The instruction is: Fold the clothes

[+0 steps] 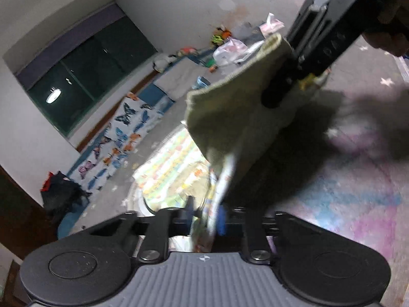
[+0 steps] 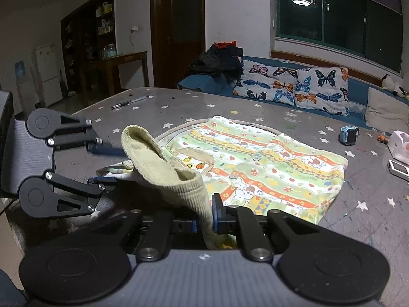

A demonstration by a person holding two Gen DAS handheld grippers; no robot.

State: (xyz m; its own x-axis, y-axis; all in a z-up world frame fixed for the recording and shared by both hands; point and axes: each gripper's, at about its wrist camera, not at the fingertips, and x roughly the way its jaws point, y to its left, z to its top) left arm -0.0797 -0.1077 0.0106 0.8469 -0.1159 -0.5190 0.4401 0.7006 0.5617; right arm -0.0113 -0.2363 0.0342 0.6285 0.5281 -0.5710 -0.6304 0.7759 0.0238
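A child's patterned garment with a ribbed pale-green waistband lies on the star-print grey bed cover. My right gripper is shut on the ribbed waistband and lifts it off the bed. My left gripper shows at the left of the right wrist view, with the garment's edge between its fingers. In the left wrist view my left gripper is shut on the printed fabric edge, and the right gripper pinches the raised waistband. The rest of the garment lies flat below.
Butterfly-print cushions and a pile of dark clothes lie along the window side. A blue watch, a phone, a white bag and a pen lie on the bed cover.
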